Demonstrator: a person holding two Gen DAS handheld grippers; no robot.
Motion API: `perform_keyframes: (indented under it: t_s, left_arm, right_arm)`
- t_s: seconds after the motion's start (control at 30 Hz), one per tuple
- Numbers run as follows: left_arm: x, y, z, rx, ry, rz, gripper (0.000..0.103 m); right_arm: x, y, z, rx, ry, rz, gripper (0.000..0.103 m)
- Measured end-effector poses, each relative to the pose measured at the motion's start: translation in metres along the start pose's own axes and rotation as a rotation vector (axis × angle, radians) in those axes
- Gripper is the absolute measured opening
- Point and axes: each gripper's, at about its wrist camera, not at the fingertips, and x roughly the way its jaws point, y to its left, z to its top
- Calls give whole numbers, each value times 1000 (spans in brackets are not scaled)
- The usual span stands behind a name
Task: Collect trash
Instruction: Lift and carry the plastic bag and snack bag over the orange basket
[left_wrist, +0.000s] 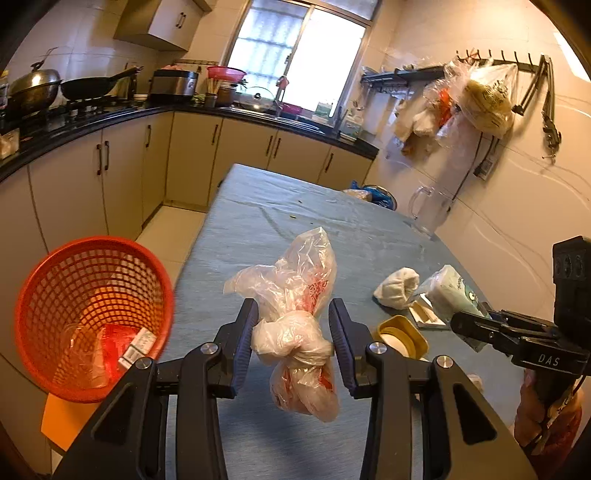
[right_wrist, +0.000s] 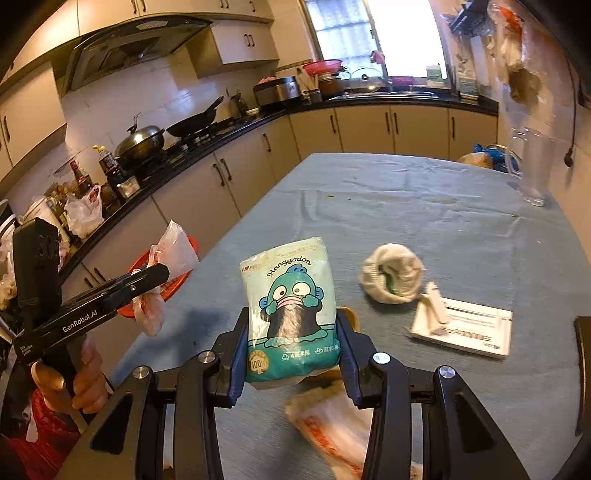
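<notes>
My left gripper (left_wrist: 293, 328) is shut on a knotted clear plastic bag (left_wrist: 295, 295) with red print, held above the blue table (left_wrist: 258, 221). The red mesh basket (left_wrist: 92, 317) stands off the table's left edge, low at the left, with some trash inside. My right gripper (right_wrist: 291, 332) is shut on a pale blue tissue pack (right_wrist: 291, 306) with a cartoon fish. In the right wrist view the left gripper (right_wrist: 147, 284) hangs at the left with the bag (right_wrist: 166, 266) in front of the basket (right_wrist: 173, 284).
On the table lie a crumpled white wad (right_wrist: 393, 275), a flat white box (right_wrist: 465, 326), a yellow lid (left_wrist: 400, 336) and another printed plastic bag (right_wrist: 332, 428) under my right gripper. A clear jug (right_wrist: 532, 166) stands at the far right. Cabinets (left_wrist: 110, 170) line the left.
</notes>
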Motion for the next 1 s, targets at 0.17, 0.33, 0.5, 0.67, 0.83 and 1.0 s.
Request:
perform_keyframes:
  t_s: [0.17, 0.33, 0.5, 0.67, 0.83, 1.0]
  left_arm:
    - [-9, 14, -2, -23, -13, 20, 38]
    - [-17, 28, -2, -51, -29, 40, 38]
    - [-24, 44, -1, -76, -42, 58, 38]
    - [-33, 63, 0, -102, -55, 81, 38]
    - [-44, 80, 0, -127, -71, 109, 38]
    - [-49, 101, 0, -157, -76, 139, 38]
  right_arm:
    - [15, 16, 5, -14, 21, 26, 46]
    - [32, 34, 9, -29, 50, 55, 46]
    - [45, 55, 14, -53, 67, 83, 46]
    - [58, 74, 20, -77, 74, 106, 46]
    - [76, 91, 26, -88, 87, 139, 46]
    - [90, 109, 30, -106, 106, 164, 46]
